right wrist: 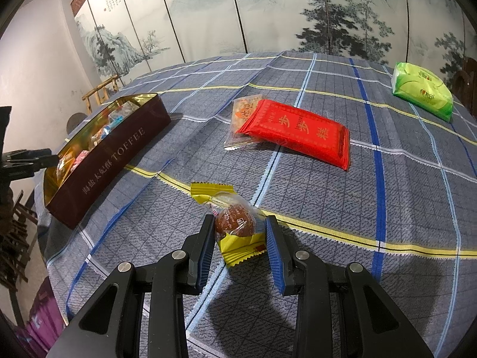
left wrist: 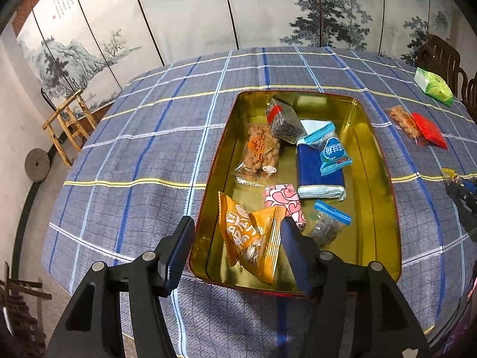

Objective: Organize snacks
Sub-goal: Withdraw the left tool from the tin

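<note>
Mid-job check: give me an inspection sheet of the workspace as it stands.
Surface: table under blue plaid cloth, wrinkled.
Job's things: open toffee tin holds an orange packet and other snacks; red packet overlapping a clear one, green pack on the cloth outside.
Clutter: nothing seen.
Grippers: left gripper open over the tin, orange packet between the jaws, untouched; right gripper shut on yellow-wrapped snack.
Cables: nothing seen.
Surroundings: painted folding screen, wooden stand.
</note>
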A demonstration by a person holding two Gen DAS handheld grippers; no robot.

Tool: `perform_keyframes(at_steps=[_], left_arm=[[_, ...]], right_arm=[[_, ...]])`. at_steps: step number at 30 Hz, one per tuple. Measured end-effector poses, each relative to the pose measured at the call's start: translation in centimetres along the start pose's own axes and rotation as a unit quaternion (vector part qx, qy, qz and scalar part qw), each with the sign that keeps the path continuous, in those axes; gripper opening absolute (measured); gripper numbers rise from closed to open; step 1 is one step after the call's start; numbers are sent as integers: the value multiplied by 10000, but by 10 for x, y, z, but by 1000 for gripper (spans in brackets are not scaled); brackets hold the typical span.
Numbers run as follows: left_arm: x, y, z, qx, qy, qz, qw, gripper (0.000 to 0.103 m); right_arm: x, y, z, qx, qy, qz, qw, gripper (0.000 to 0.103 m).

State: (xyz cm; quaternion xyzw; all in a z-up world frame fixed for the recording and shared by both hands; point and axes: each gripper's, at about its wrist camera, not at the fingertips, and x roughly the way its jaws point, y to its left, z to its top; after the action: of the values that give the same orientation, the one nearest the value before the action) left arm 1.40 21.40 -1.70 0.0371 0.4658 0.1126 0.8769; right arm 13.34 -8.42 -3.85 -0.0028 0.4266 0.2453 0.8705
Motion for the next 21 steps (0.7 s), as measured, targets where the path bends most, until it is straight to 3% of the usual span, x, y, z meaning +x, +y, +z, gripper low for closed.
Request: perform_keyframes(at_steps=[13, 21], left_arm=[[-16, -7, -11, 1, -84, 126, 9999, 59], [-22, -10, -18, 49, -149, 289, 9995, 66]], right_arm=[[-5, 10, -5, 78, 1, 53, 10000, 35], [-9, 19, -10, 107, 13, 86, 9999, 35]])
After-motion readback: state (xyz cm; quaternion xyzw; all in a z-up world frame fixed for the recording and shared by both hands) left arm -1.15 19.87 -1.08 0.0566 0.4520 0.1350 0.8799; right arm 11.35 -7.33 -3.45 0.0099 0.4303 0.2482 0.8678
